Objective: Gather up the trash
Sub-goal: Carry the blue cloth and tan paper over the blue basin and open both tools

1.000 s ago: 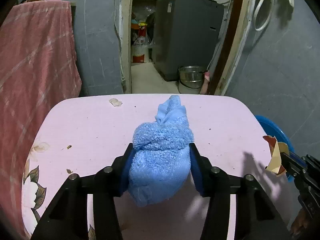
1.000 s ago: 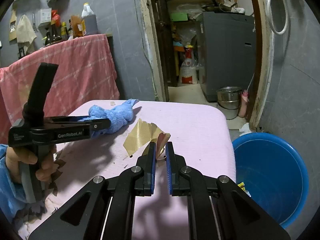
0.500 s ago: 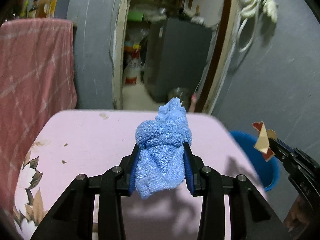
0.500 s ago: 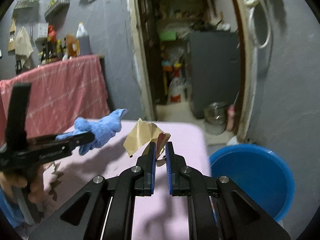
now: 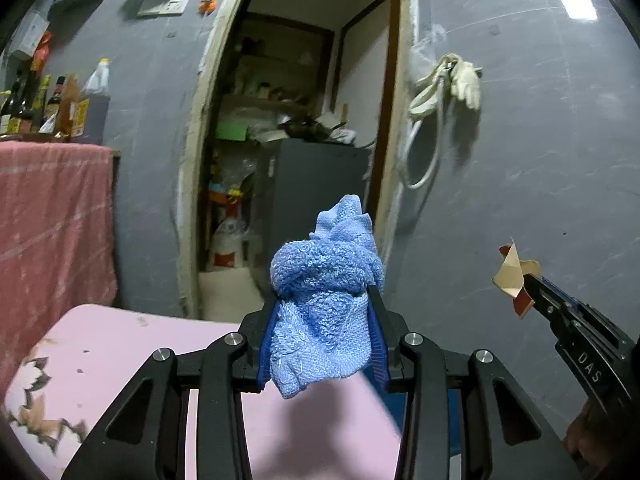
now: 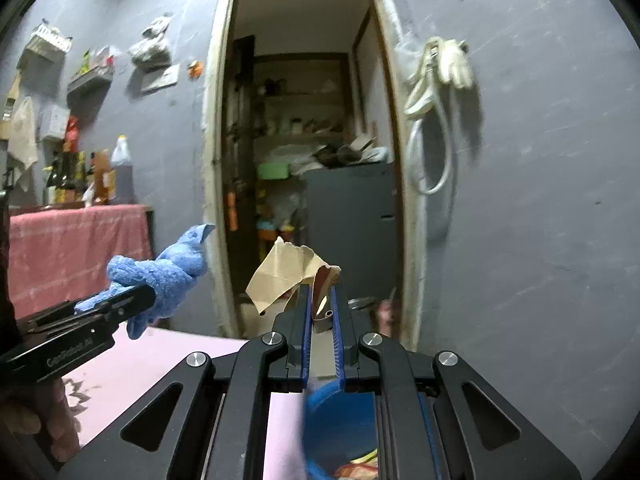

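1. Left wrist view: my left gripper (image 5: 322, 336) is closed on one bunched blue towel (image 5: 326, 300), lifted above the pink table (image 5: 120, 352). A loose lower flap of the towel hangs below the jaws; I judge it could drag crumbs off the table if I swing low.
2. Same view, right side: my right gripper (image 5: 532, 286) pinches one scrap of torn brown paper (image 5: 510, 274), high in the air and past the table's right edge. Only a corner seems held, so a quick move could shake it loose onto the floor.
3. Count here: one towel, one paper scrap, a few small specks on the table's left part.
4. Right wrist view: my right gripper (image 6: 322, 312) is nearly closed, its blue pads clamping the folded base of the torn brown paper (image 6: 284, 274), which stands up and fans leftward.
5. Directly below the jaws lies one blue bucket (image 6: 340, 412), just beside the table's right edge, with what looks like wrappers inside, though blur makes this unsure. If I release too far left, I judge the light paper may drift onto the table rather than in.
6. Count here: one bucket, one paper, one towel in my left gripper (image 6: 120, 304).
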